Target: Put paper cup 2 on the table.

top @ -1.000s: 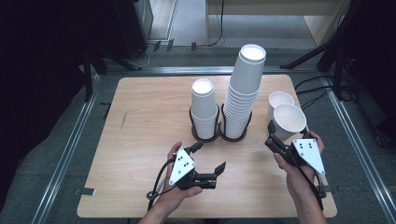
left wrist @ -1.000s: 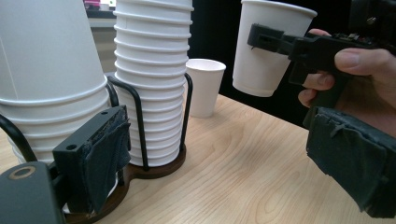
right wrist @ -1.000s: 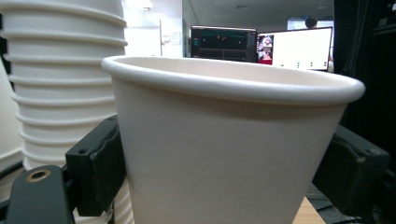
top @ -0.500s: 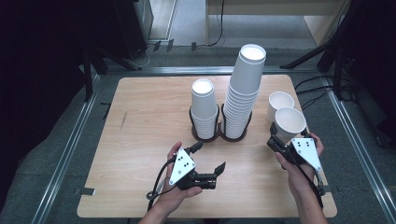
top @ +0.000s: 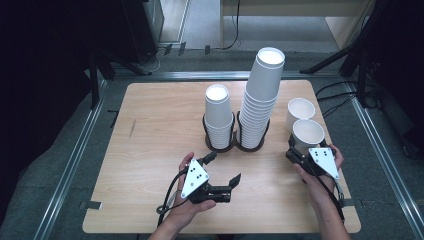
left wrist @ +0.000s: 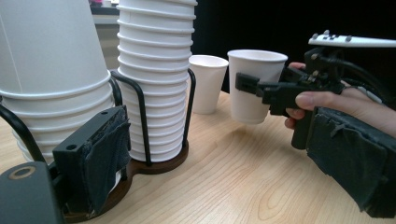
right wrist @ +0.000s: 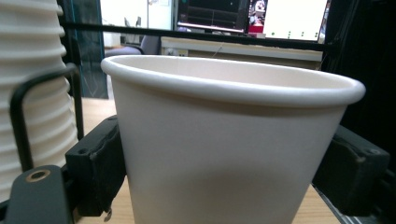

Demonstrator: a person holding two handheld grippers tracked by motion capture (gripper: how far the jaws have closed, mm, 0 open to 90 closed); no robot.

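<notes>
The right tongs (top: 300, 150) clamp the white paper cup (top: 307, 134) just above the pale wooden surface (top: 150, 150). It should go down level, at five o'clock of the standing white paper cup (top: 299, 112), before release. The left tongs (top: 227, 182) rest apart, empty.

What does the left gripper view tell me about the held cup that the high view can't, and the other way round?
Left gripper view: the held cup hangs just above the table, with a gap under its base. High view: both cup stacks whole, the left gripper open and empty. Both: the right gripper clamping that upright cup, a second loose cup standing behind it.
</notes>
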